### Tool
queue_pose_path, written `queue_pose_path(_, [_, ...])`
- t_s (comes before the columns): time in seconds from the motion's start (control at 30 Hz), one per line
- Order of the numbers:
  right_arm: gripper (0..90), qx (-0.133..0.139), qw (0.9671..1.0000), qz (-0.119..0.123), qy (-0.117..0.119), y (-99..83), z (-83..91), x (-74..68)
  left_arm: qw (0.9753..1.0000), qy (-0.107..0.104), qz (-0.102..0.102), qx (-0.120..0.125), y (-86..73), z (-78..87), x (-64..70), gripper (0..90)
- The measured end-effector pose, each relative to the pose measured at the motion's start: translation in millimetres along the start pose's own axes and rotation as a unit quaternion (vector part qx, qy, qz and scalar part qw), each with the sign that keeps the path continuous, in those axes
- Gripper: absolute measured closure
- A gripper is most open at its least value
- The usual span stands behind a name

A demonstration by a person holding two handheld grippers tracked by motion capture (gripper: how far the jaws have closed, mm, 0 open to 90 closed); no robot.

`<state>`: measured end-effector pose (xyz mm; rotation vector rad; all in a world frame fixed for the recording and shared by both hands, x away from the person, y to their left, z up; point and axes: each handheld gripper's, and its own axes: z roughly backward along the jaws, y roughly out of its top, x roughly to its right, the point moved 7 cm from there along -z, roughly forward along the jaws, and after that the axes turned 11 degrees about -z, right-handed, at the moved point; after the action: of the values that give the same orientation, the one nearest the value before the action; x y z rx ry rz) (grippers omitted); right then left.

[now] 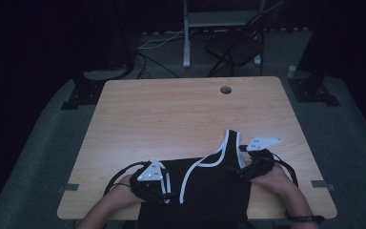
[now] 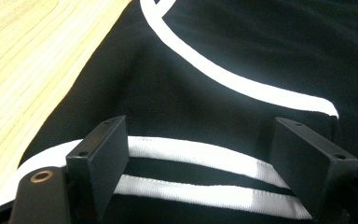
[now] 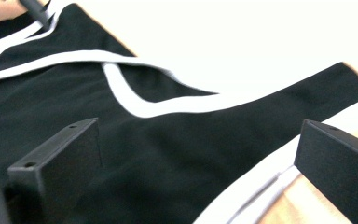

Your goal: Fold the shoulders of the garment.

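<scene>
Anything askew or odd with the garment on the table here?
The black garment lies unevenly: one white-trimmed strap sticks up the table while its lower part hangs off the table's near edge. No damage shows.

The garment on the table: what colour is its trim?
White trim on a black garment; the left gripper view shows it best.

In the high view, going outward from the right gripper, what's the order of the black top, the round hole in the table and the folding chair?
From the right gripper:
1. Black top, right beside it at the near edge.
2. Round hole, toward the table's far edge.
3. Folding chair, on the floor beyond the table.
</scene>
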<state>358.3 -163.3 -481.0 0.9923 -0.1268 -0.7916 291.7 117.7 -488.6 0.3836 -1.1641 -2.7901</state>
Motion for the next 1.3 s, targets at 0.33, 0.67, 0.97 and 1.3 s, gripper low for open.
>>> queue_pose_path(0.33, [4.7, -0.007, 0.9993, 0.021, -0.03, 17.0, -11.7, 35.4, 0.9997, -0.008, -0.014, -0.017, 2.0, -0.5, -1.3, 20.2])
queue_pose_path(0.67, [4.8, -0.032, 0.9977, 0.011, -0.059, 35.0, -31.4, 69.4, 0.9992, -0.021, -0.026, -0.022, 3.4, -1.5, -3.0, 20.2])
queue_pose_path(0.97, [16.5, -0.056, 0.9966, -0.001, -0.059, 36.4, -37.1, 76.2, 0.9993, -0.024, -0.024, -0.018, 3.0, -1.9, -3.4, 20.2])
queue_pose_path(1.3, [60.6, -0.042, 0.9982, -0.026, -0.035, 37.3, -30.3, 76.5, 0.9993, -0.023, -0.02, -0.019, 2.0, -1.6, -5.0, 20.2])
